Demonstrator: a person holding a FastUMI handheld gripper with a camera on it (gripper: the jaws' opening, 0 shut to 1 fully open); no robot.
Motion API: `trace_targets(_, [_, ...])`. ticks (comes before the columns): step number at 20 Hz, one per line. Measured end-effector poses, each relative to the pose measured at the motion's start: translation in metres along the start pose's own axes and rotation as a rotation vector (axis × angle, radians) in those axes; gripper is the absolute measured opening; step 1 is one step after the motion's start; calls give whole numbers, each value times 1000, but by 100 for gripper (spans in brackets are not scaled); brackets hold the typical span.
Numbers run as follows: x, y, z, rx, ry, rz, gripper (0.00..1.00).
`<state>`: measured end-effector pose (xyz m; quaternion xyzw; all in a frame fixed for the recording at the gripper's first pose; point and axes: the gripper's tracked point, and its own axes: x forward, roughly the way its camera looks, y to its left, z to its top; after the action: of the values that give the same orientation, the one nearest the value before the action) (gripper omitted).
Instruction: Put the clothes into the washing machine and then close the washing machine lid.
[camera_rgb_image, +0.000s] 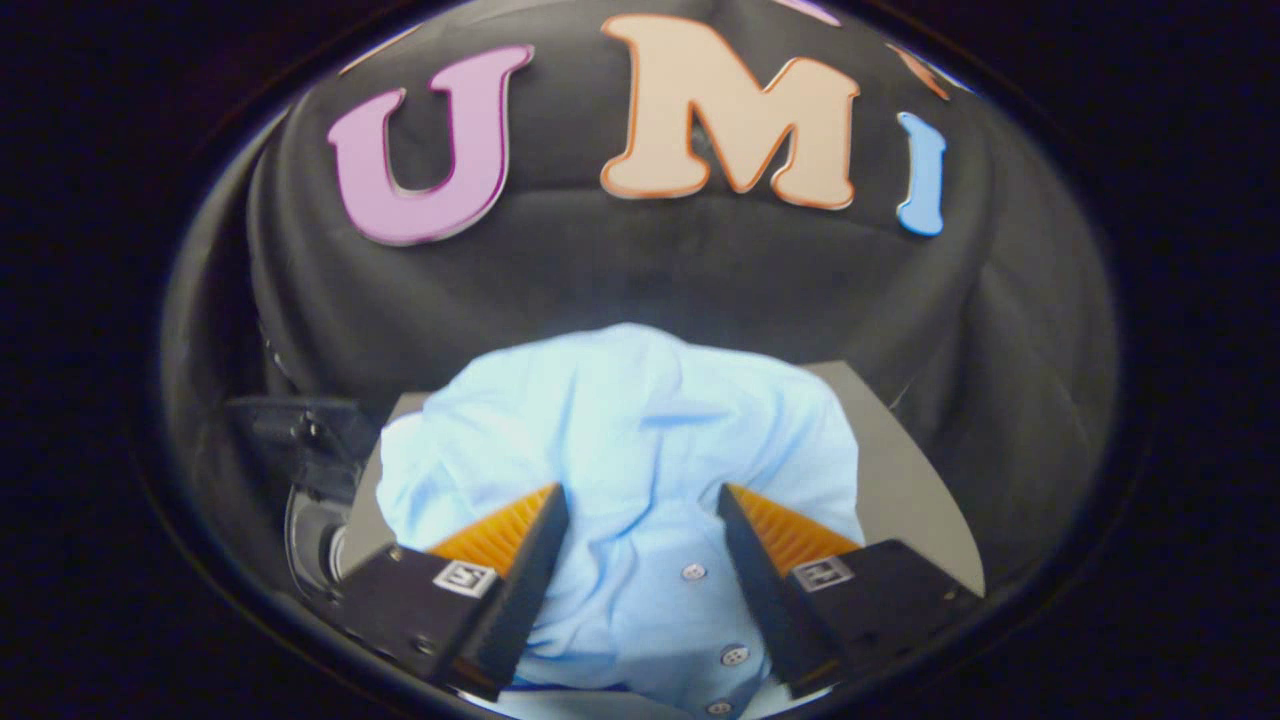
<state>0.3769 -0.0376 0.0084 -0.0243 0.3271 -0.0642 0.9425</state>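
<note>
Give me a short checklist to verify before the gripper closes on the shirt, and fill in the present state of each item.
1. Fingers apart: ok. The gripper is open, one finger on each side of the cloth.
2. Cloth between the fingers: ok. The light blue shirt lies bunched on the grey surface, its buttoned strip in the gap.
3. Fingers touching the cloth: cannot tell.
4. Buttons away from the pads: ok, they sit mid-gap.
5. Washing machine lid open: cannot tell. A dark round object sits beside the surface; I cannot identify it.
</note>
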Motion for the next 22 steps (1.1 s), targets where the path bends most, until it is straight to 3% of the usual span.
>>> trace_targets(5, [-2,-12,0,-15,8,-62,18])
trace_targets(6, [-3,-10,-3,-44,25,-49,13])
trace_targets(8, [-5,-9,-3,-73,8,-20,9])
trace_targets(11, [-7,-4,-1,-36,-39,107,6])
trace_targets(14, [-4,0,1,28,-65,157,4])
trace_targets(22, [-46,22,72,148,-193,207,4])
